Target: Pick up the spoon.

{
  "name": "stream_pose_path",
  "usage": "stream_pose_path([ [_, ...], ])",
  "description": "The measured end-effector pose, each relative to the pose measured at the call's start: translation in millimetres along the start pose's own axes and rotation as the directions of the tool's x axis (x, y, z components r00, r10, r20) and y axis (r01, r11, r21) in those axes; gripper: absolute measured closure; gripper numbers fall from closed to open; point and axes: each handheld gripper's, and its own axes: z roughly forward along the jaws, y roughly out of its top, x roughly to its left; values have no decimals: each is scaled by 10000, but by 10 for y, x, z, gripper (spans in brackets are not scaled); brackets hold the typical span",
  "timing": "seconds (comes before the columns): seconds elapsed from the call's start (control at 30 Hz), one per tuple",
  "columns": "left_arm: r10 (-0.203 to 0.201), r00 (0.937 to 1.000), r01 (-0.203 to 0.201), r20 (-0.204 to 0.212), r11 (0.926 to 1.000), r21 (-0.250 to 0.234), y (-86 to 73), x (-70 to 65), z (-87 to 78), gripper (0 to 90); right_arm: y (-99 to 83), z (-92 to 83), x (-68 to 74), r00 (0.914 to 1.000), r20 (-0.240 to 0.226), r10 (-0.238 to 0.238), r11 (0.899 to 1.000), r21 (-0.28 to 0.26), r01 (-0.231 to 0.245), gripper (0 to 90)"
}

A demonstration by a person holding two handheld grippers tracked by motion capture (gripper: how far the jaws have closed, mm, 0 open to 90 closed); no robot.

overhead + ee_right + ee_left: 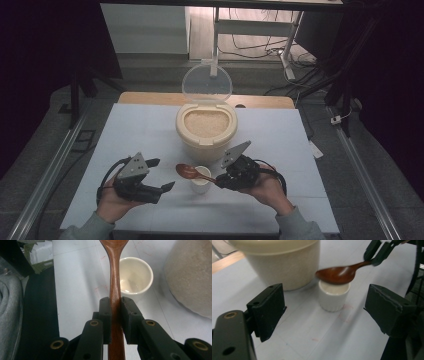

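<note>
A white desk (125,150) carries an open tub of rice (206,127) and a small cup (201,179). Right tongs (226,178) clamp a stiff, light wooden spoon (189,172) mid-handle, its bowl over the cup; left tongs (160,175) gape wide, empty.

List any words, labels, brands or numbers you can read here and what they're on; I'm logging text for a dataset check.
None: no readable text on anything.
The rice container, its clear lid, the white cup and the wooden spoon are all unmarked.
Faint red smudges on the white table near the cup are marks, not letters.
The left hand-held gripper and right hand-held gripper carry no lettering.
</note>
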Motion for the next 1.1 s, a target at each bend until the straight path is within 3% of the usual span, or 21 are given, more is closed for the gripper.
stream_pose_path([
  [0.37,778,9960,-799,438,9956,494,262,-94,245,177,61,68,38,9997,-102,-219,9997,127,221,783],
  [0.67,1538,9829,-1657,1013,9786,1222,406,-172,454,228,90,96,59,9991,-176,-383,9991,184,386,783],
  [0.8,1879,9740,-2073,1264,9645,1635,428,-197,540,272,99,98,73,9986,-174,-493,9985,226,497,783],
  [0.93,2319,9596,-2622,1590,9425,2075,444,-234,610,338,108,101,84,9981,-174,-597,9978,269,601,783],
  [1.1,2583,9469,-3009,1915,9218,2444,458,-273,679,415,129,112,111,9960,-173,-880,9954,353,886,783],
])
